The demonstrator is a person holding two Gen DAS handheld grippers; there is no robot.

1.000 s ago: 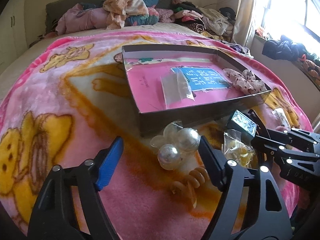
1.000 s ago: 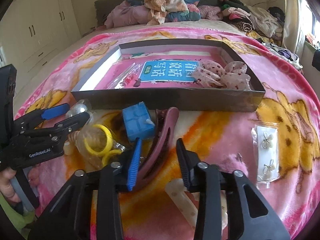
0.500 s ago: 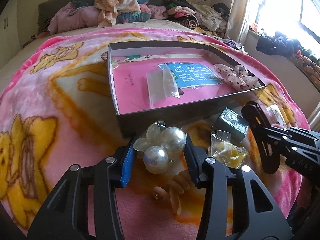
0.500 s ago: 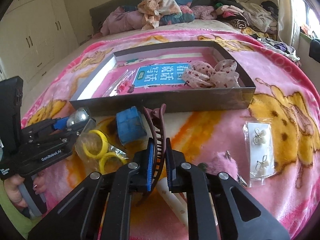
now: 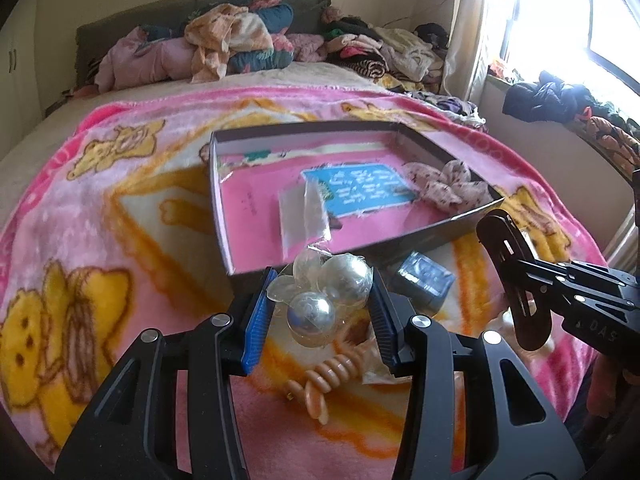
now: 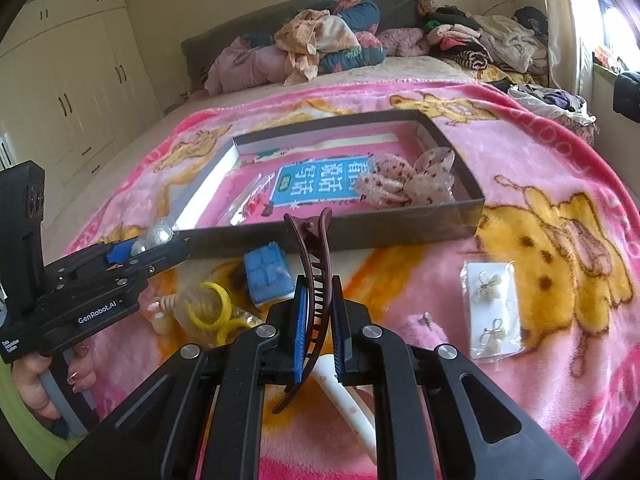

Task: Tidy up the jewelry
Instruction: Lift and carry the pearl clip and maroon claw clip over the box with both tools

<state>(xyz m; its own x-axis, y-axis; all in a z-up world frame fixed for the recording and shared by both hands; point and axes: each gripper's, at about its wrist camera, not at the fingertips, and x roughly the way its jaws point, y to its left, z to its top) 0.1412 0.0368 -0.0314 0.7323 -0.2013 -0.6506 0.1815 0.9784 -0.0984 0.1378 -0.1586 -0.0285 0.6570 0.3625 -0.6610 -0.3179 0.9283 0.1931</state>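
Above blanket, pearl bag inside left gripper

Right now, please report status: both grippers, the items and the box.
Left gripper shut on pearl bag. Right gripper shut on hair claw. Open box ahead, nothing blocking it.

I note daylight from the window blown out to white; edges bend and darken; slight blur throughout.

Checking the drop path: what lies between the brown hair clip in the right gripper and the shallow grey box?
Only bare pink blanket, seen in the right wrist view; the blue block sits just left of that line.
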